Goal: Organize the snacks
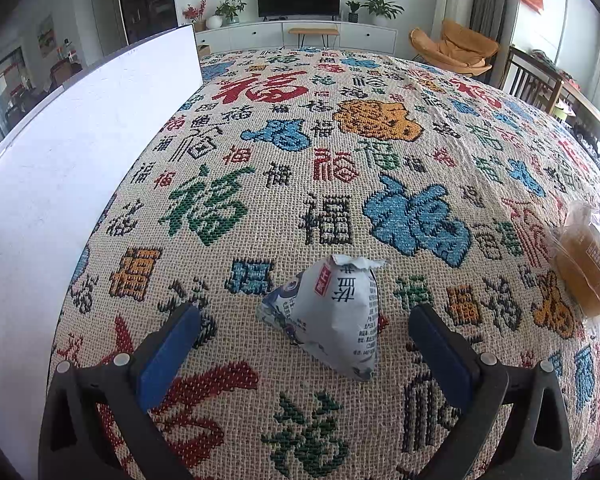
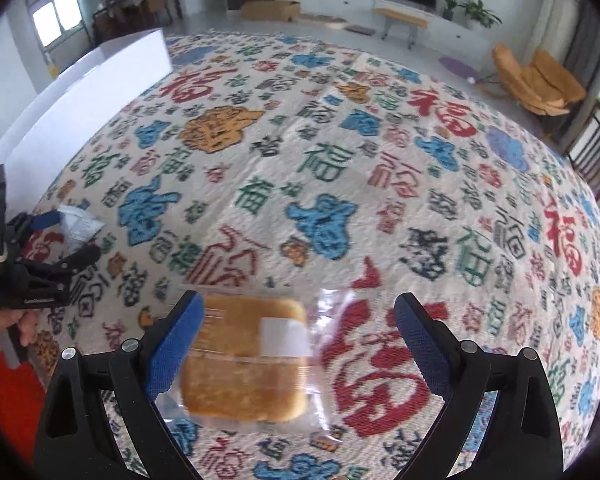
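A white pyramid-shaped snack packet with dark print lies on the patterned cloth, between the spread fingers of my left gripper, which is open and not touching it. A golden square cake in clear wrap lies on the cloth between the fingers of my right gripper, also open; the cake sits close to the left finger. The same cake shows at the right edge of the left wrist view. The left gripper and white packet appear at the left of the right wrist view.
A tall white box wall stands along the cloth's left side, also seen as the white box. A hand holds the left gripper. Beyond the table are a TV cabinet, an orange chair and wooden chairs.
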`<state>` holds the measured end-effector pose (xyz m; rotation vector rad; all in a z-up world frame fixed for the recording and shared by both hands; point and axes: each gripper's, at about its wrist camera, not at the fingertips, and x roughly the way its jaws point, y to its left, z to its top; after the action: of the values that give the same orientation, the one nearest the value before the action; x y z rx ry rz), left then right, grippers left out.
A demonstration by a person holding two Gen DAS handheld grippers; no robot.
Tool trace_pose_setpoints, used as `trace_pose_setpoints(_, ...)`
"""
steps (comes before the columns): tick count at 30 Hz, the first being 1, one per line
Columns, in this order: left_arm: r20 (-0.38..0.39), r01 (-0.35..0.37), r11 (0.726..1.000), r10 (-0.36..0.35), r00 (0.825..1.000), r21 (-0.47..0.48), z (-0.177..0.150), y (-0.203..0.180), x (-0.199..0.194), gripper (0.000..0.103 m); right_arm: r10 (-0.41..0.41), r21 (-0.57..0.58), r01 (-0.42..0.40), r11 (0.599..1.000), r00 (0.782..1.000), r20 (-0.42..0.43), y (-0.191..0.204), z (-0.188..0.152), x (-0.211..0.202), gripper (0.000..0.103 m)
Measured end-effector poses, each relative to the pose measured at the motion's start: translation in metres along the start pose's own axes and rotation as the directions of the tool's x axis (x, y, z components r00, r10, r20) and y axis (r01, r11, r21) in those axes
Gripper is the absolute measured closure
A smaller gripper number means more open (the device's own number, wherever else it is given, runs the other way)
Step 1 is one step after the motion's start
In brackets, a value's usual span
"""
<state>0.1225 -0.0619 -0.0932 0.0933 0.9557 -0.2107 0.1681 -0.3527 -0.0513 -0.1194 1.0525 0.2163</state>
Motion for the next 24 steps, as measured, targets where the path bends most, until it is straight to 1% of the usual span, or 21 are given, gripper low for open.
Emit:
trace_pose_setpoints(1,0.0,0.0,1.0,0.0,1.0,0.0,0.0,0.0,0.0,0.0,0.016,0.041,-0.016,0.999,1.0,-0.018,-0.011,-0.001,0.0,0.006)
trace_pose_setpoints(2,0.0,0.0,1.0,0.0,1.0,-0.001,0.0,0.0,0.0,0.0,0.059,0.089,-0.055,0.995,0.997,-0.045,-0.02,-0.004,0.001,0.006)
trace_pose_setpoints(3,0.0,-0.001,1.0,0.001,1.0,-0.001,0.0,0.0,0.0,0.0,0.118,0.14,-0.106,0.984,0.99,-0.078,-0.029,-0.008,0.003,0.006)
trace_pose_setpoints(5,0.0,-0.001,1.0,0.001,1.0,-0.001,-0.001,0.0,0.0,0.0,0.219,0.231,-0.184,0.955,0.967,-0.134,-0.039,-0.017,0.007,0.006)
trace_pose_setpoints(6,0.0,-0.001,1.0,0.001,1.0,-0.001,0.0,0.0,0.0,0.0,0.247,0.255,-0.206,0.945,0.958,-0.144,-0.04,-0.021,0.006,0.006)
trace_pose_setpoints(7,0.0,-0.001,1.0,0.001,1.0,-0.001,-0.001,0.0,0.0,0.0,0.257,0.255,-0.215,0.943,0.955,-0.144,-0.036,-0.024,0.003,0.006)
trace_pose_setpoints(9,-0.001,0.0,1.0,0.0,1.0,0.001,0.0,0.0,0.0,0.0,0.237,0.195,-0.209,0.958,0.962,-0.135,-0.023,-0.024,-0.007,0.006)
trace_pose_setpoints(12,-0.001,0.001,1.0,-0.001,1.0,0.002,0.0,-0.001,-0.001,0.0,0.16,0.012,-0.159,0.987,0.978,-0.132,0.011,-0.02,-0.019,0.006)
trace_pose_setpoints(14,-0.001,0.001,1.0,-0.001,1.0,0.002,-0.001,-0.001,-0.001,0.0,0.112,-0.098,-0.127,0.987,0.984,-0.139,0.032,-0.018,-0.018,0.006)
trace_pose_setpoints(16,-0.001,0.003,1.0,-0.003,1.0,0.004,0.0,-0.001,-0.001,0.0,0.061,-0.168,-0.088,0.982,0.985,-0.161,0.045,-0.017,-0.01,0.006)
trace_pose_setpoints(18,-0.001,0.006,1.0,-0.006,1.0,0.007,-0.001,-0.001,-0.002,0.0,0.011,-0.177,-0.049,0.983,0.978,-0.211,0.043,-0.018,0.005,0.006)
trace_pose_setpoints(19,-0.001,0.008,1.0,-0.008,1.0,0.008,-0.002,-0.001,-0.002,0.0,0.03,-0.149,-0.069,0.987,0.968,-0.249,0.039,-0.018,0.013,0.006)
trace_pose_setpoints(21,-0.001,0.007,1.0,-0.007,1.0,0.008,-0.002,-0.002,-0.002,0.0,0.109,-0.058,-0.134,0.989,0.944,-0.311,0.027,-0.021,0.028,0.006)
trace_pose_setpoints(22,-0.001,0.007,1.0,-0.007,1.0,0.008,-0.002,-0.001,-0.002,0.0,0.143,-0.019,-0.158,0.987,0.935,-0.326,0.023,-0.023,0.036,0.005)
trace_pose_setpoints(23,-0.001,0.007,1.0,-0.007,1.0,0.008,-0.002,-0.002,-0.003,0.0,0.165,0.003,-0.174,0.985,0.93,-0.328,0.019,-0.026,0.042,0.004)
trace_pose_setpoints(24,-0.002,0.009,1.0,-0.009,1.0,0.009,-0.002,-0.001,-0.002,0.0,0.183,0.02,-0.186,0.982,0.931,-0.316,0.015,-0.027,0.045,0.004)
